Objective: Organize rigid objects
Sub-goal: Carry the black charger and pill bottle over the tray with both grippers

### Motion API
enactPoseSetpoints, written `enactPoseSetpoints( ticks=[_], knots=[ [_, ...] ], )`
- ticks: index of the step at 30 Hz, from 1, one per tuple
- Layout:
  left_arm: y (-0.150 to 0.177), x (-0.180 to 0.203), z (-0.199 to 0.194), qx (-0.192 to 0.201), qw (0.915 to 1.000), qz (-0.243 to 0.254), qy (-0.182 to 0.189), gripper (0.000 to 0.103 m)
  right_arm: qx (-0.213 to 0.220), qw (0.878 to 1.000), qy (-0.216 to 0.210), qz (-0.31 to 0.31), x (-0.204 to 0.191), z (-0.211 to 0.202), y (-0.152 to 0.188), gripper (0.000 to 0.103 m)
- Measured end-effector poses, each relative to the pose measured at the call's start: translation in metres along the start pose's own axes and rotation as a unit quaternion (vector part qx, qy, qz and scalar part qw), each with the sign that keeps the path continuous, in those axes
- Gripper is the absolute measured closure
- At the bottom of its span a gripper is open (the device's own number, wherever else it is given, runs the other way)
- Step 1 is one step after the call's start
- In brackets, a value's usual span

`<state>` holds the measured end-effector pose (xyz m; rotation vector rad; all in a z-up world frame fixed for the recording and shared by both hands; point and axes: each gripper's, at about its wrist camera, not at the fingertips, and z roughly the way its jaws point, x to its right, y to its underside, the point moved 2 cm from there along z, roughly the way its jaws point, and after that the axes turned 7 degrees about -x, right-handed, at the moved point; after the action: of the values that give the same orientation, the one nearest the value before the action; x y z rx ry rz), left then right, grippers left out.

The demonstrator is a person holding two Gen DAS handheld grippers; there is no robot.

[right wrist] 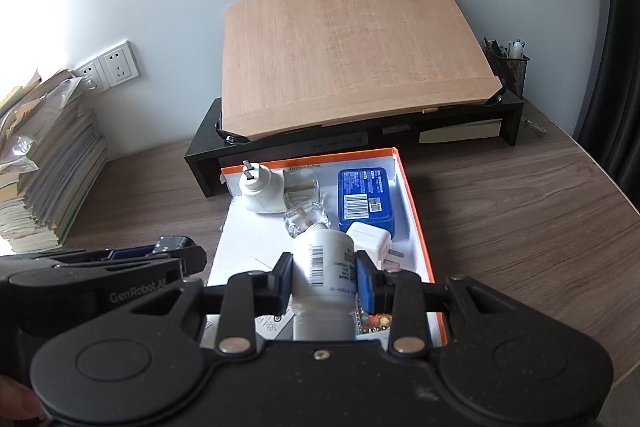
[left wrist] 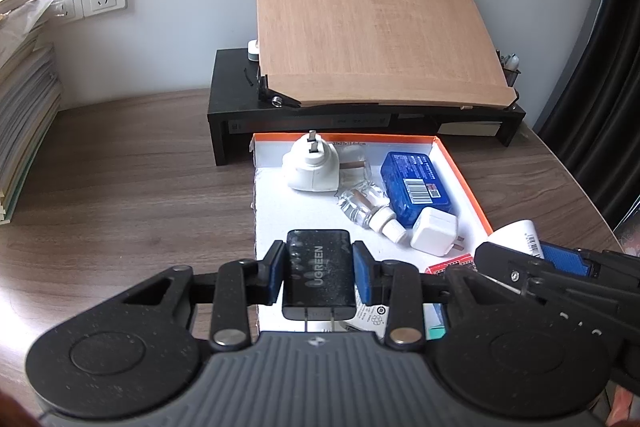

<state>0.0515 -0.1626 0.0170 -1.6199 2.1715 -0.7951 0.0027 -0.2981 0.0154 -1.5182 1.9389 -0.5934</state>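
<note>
At frame centre, the left gripper [left wrist: 319, 273] clamps the stiff, smooth UGREEN charger [left wrist: 320, 267] by its sides, the right gripper [right wrist: 323, 281] clamps the light white plastic bottle [right wrist: 323, 267] mid-body

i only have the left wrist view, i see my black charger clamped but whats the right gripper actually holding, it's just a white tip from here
Observer: The right gripper is shut on a white bottle with a barcode label on its side.
Operator: is it over the box or off to the side
Observer: Over the orange-rimmed box, near its front end, with the bottle's metal-coloured neck pointing toward the clear bottle.
Operator: anything at the far right of the black stand, i see just an edge of something
Observer: A black mesh pen holder with pens stands on the right end of the black stand.
</note>
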Motion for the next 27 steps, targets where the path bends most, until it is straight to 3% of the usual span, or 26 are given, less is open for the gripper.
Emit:
enactPoseSetpoints(
  ticks=[27],
  knots=[
    [-0.011, 0.005, 0.009, 0.001, 0.9998, 0.008, 0.015, 0.067, 0.008, 1.000, 0.014, 0.009, 0.003, 0.004, -0.009, 0.063]
  ],
)
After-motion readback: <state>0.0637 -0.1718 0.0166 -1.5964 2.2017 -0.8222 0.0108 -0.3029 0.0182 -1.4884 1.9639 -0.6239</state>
